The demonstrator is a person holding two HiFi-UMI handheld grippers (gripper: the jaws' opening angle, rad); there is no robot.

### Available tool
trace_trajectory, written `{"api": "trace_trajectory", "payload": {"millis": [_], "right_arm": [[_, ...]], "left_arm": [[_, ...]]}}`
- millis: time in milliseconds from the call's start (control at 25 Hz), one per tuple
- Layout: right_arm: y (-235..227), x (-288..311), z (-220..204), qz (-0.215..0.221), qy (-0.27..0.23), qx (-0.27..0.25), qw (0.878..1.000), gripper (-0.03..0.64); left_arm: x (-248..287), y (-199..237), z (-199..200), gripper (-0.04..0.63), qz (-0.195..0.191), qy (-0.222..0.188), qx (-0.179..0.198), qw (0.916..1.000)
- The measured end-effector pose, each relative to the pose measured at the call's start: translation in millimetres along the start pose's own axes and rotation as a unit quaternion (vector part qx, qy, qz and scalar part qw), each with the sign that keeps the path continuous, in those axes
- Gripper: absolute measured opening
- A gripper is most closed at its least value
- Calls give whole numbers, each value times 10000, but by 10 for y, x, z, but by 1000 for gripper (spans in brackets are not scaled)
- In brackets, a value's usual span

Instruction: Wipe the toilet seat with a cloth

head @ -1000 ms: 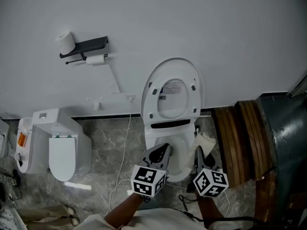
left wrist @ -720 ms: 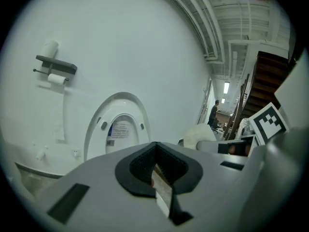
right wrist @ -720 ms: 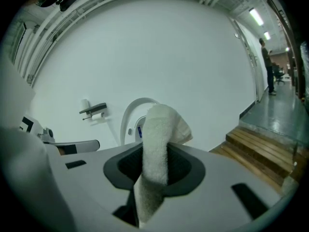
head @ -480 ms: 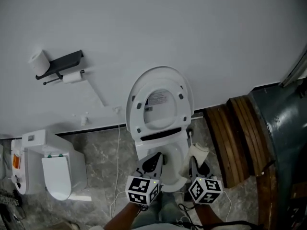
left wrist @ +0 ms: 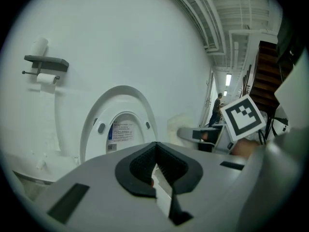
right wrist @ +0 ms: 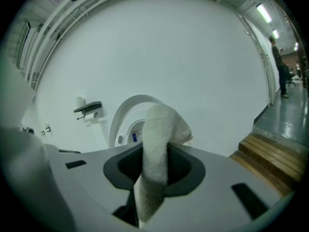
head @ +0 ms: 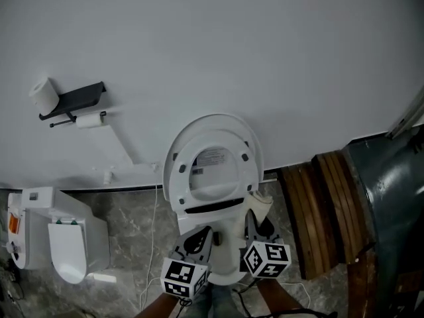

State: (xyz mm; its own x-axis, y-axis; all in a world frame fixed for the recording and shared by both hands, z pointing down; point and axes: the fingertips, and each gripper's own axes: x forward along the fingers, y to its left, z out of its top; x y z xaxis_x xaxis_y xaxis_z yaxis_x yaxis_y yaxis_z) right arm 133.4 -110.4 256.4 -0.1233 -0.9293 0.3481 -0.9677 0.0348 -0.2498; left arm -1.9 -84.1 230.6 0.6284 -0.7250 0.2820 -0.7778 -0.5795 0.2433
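The white toilet [head: 225,260] stands against the wall with its lid and seat [head: 211,159] raised. My right gripper [head: 256,222] is shut on a white terry cloth [head: 259,204], which sticks up past the jaws [right wrist: 157,139] next to the lower right edge of the raised seat [right wrist: 126,116]. My left gripper [head: 199,239] is shut with nothing in it and sits over the front left of the bowl. In the left gripper view its jaws [left wrist: 155,172] point at the raised seat [left wrist: 120,127], and the right gripper's marker cube [left wrist: 244,117] shows at the right.
A dark shelf with toilet-paper rolls [head: 71,100] hangs on the wall at the left. A second white toilet unit [head: 63,238] stands on the marble floor at far left. Wooden steps [head: 319,207] and a dark green body [head: 391,197] close in the right. A cable [head: 154,237] lies on the floor.
The head view has shifted, so the toilet sits lower and further left. My right gripper has carried the cloth in from beside the bowl toward the raised seat. The left gripper stays shut.
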Motion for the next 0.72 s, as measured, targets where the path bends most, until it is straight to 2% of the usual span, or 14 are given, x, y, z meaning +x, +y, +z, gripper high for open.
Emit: {"api": "trace_trajectory", "payload": {"millis": [200, 440, 720], "right_arm": [[64, 560, 208, 269, -206, 113, 9994, 100], [196, 1171, 535, 531, -446, 165, 9975, 100], [400, 1448, 840, 772, -537, 177, 9954, 100]], "left_arm": [[221, 144, 37, 2, 240, -153, -275, 9992], [500, 408, 116, 2, 429, -292, -316, 9982], [458, 515, 133, 2, 580, -244, -419, 9971]]}}
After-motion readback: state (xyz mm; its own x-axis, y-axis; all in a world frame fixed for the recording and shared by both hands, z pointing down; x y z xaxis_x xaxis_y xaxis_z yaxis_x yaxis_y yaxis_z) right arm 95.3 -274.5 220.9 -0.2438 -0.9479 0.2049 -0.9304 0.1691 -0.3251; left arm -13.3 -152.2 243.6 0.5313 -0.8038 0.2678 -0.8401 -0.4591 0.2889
